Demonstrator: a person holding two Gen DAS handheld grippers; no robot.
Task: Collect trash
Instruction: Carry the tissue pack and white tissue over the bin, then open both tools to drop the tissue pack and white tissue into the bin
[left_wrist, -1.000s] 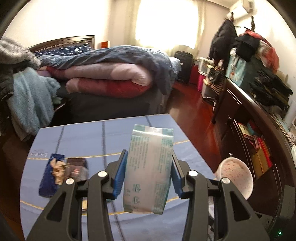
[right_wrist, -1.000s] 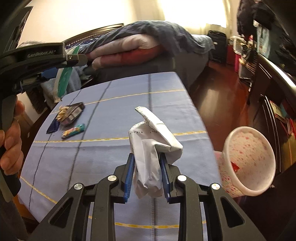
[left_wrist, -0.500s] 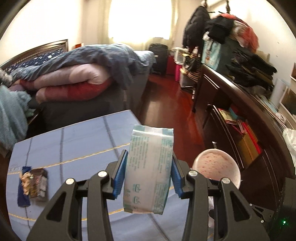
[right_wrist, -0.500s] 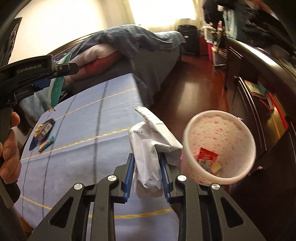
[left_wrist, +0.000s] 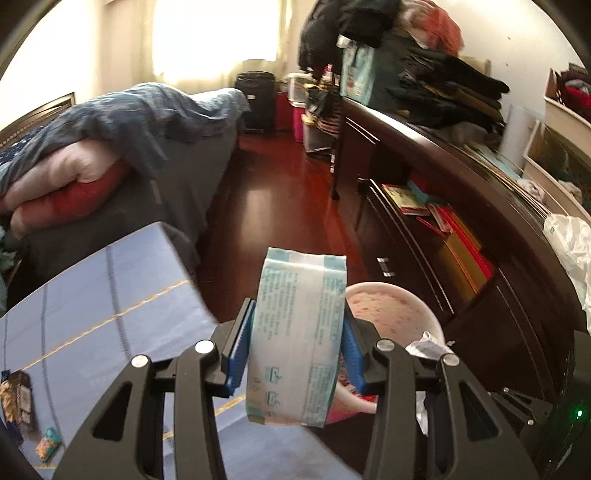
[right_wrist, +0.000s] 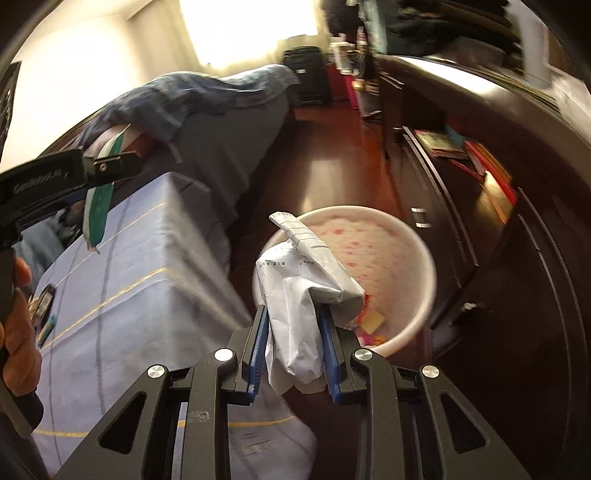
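Trash fills both tools: the left gripper (left_wrist: 295, 343) clamps a white plastic packet with pale green print (left_wrist: 297, 339) between its blue pads, and the right gripper (right_wrist: 295, 347) pinches a crumpled white printed paper (right_wrist: 301, 295). Both hang past the edge of the blue cloth-covered table (right_wrist: 122, 295), over a pink speckled round waste bin (right_wrist: 413, 258) on the dark red floor (a few wrappers already lie inside). More small wrappers (left_wrist: 16, 398) remain on the table.

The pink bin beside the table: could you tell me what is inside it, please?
In the bin, a few small bright wrappers lie at the bottom. The crumpled paper in the right gripper covers the near left part, so anything there is hidden.
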